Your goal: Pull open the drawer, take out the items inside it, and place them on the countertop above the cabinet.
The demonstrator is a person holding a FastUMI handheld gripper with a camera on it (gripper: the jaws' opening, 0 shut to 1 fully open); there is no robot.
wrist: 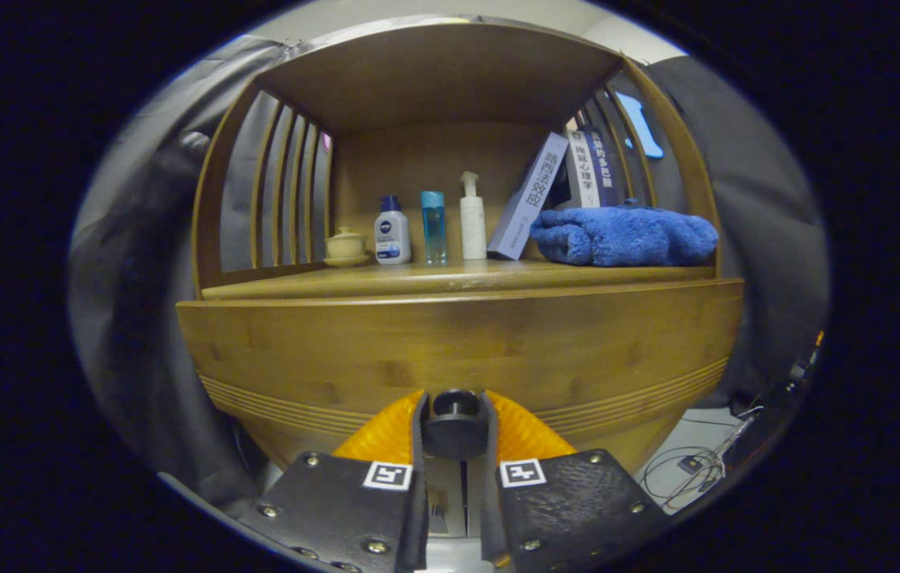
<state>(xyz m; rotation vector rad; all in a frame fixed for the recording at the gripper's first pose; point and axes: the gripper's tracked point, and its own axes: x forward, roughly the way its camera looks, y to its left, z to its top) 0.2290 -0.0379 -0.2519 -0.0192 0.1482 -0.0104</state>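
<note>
A wooden cabinet stands straight ahead, its drawer front (457,342) a broad bamboo panel filling the middle. A round black knob (455,414) sticks out of the drawer's lower centre. My gripper (455,418) has its two orange fingers (386,434) pressed on either side of that knob, shut on it. The drawer's inside is hidden behind the panel. Above the drawer runs the countertop (450,278), a wooden shelf surface.
On the countertop stand a small lidded cup (345,246), a white-and-blue bottle (391,232), a slim blue bottle (434,227), a white pump bottle (472,216), leaning books (533,199) and a folded blue towel (625,236). Cables (696,465) lie on the floor lower right.
</note>
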